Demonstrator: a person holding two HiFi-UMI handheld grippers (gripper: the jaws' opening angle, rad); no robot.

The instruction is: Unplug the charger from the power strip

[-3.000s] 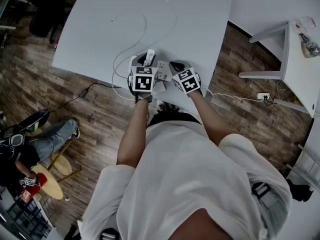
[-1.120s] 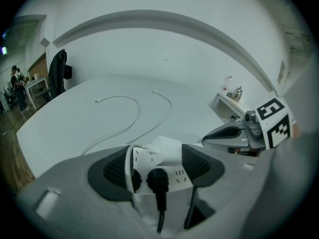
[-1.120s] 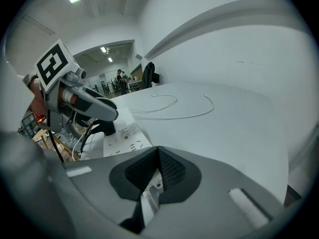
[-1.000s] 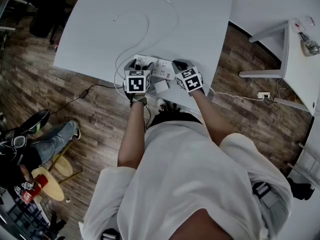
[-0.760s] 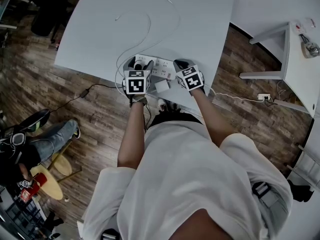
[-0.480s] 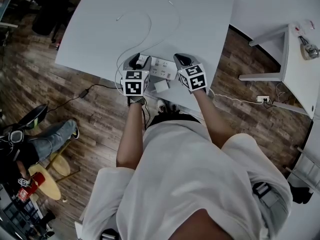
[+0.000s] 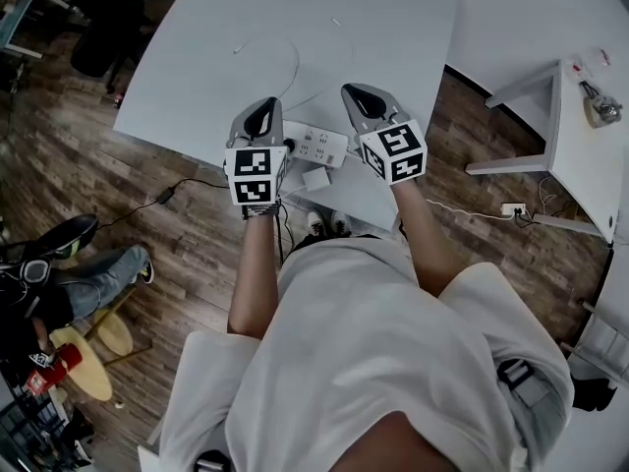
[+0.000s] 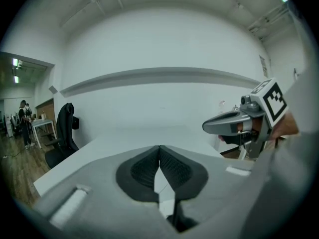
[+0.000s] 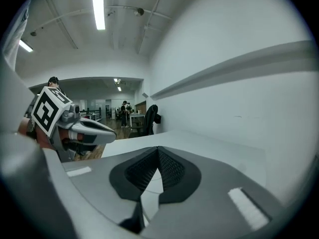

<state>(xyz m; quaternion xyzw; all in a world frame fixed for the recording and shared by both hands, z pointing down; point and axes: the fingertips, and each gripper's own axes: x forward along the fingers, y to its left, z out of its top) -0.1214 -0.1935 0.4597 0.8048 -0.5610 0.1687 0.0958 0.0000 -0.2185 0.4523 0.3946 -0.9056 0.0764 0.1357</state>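
Big white bench (image 7: 393,28) fills the top of the head view, and both hands are up above its near edge. Left tongs (image 7: 265,106) have just clamped closed, pads pressed together with nothing between them. Right tongs (image 7: 351,90) are closed and empty too, tips meeting, pointing out over the bench top. Between the two, flat on the bench near its front edge, lies the white power strip (image 7: 319,146), touched by neither. A thin white cable (image 7: 293,62) curls across the bench toward the strip's left end, where the left tongs cover it. Just beside the strip's near side sits a small white block (image 7: 316,178); whether that is the charger, I cannot tell.
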